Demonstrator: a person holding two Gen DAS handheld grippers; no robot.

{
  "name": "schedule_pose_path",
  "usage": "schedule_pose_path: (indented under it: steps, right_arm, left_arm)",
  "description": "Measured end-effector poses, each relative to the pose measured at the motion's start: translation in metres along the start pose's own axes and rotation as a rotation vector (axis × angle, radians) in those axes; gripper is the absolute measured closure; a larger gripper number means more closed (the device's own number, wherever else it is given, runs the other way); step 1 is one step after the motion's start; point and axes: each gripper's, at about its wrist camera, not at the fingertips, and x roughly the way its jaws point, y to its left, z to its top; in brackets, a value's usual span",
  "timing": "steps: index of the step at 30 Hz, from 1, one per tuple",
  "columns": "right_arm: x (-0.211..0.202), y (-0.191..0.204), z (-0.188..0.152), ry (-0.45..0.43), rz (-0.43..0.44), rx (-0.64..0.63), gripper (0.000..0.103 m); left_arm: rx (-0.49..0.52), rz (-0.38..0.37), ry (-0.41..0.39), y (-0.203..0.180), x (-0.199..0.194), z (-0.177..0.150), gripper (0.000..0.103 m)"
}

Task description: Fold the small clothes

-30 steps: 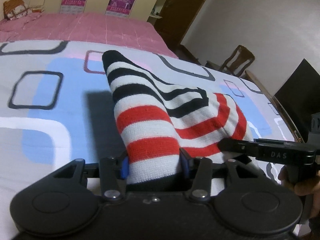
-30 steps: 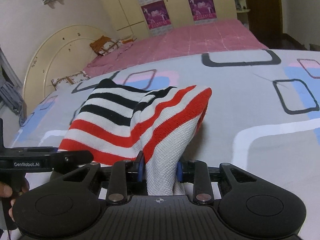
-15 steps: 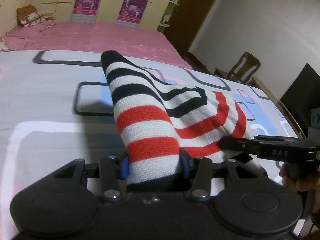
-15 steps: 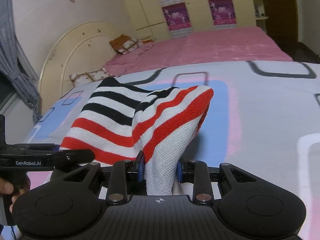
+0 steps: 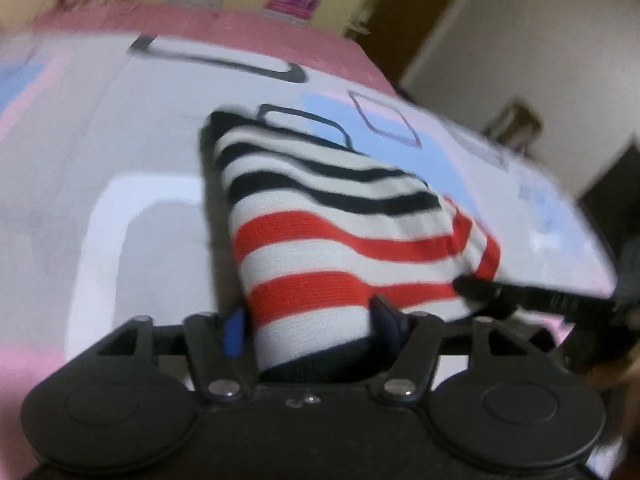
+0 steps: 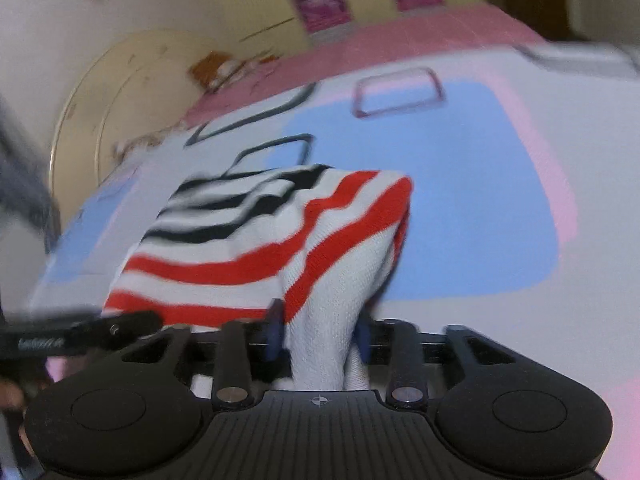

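The left gripper (image 5: 310, 326) had its jaws opening, a corner of the striped knit garment (image 5: 320, 236) between them, with a gap showing at the left pad. The right gripper (image 6: 318, 334) was opening too, a bunched white fold of the same garment (image 6: 280, 240) between its pads; whether they pressed on it could not be told. The garment stretched between both over the patterned bedsheet (image 6: 460, 200), beyond which lay a pink bedspread (image 5: 248, 28).
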Motion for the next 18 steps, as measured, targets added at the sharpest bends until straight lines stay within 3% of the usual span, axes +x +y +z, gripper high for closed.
schedule_pose_path:
  steps: [3,4,6,8,9,10,11,13,15,18]
  right_arm:
    - [-0.003,-0.003,0.001,-0.006,0.007,0.021,0.066]
    - [-0.004,-0.001,0.002,-0.007,0.002,0.007,0.065]
    - [-0.012,-0.002,0.007,0.001,-0.014,0.019,0.057]
    - [-0.036,0.004,0.009,-0.094,-0.077,-0.019,0.055]
    - [-0.046,0.006,0.014,-0.132,-0.075,-0.044,0.055]
    - [-0.05,0.01,0.019,-0.142,-0.06,-0.052,0.056]
    - [-0.051,0.016,0.024,-0.151,-0.05,-0.073,0.067]
    - [-0.041,0.03,0.03,-0.132,-0.06,-0.141,0.083]
    - [-0.023,0.039,0.034,-0.079,-0.076,-0.179,0.085]
    - [0.015,0.035,0.026,0.029,-0.194,-0.235,0.093]
  left_arm:
    - [0.032,0.007,-0.006,-0.006,-0.003,0.0,0.037]
    - [0.037,0.012,-0.005,-0.004,-0.005,0.0,0.029]
    - [0.029,0.018,-0.015,0.004,-0.016,0.0,0.024]
    - [0.013,0.019,-0.057,0.015,-0.036,-0.001,0.027]
    - [0.017,0.032,-0.094,0.015,-0.047,0.001,0.034]
    - [0.029,0.028,-0.123,0.013,-0.054,0.004,0.048]
    - [0.048,0.014,-0.134,0.009,-0.056,0.008,0.055]
    - [0.142,0.021,-0.136,-0.012,-0.05,0.017,0.058]
    - [0.251,0.064,-0.116,-0.033,-0.034,0.02,0.058]
    - [0.355,0.131,-0.016,-0.045,-0.001,0.011,0.058]
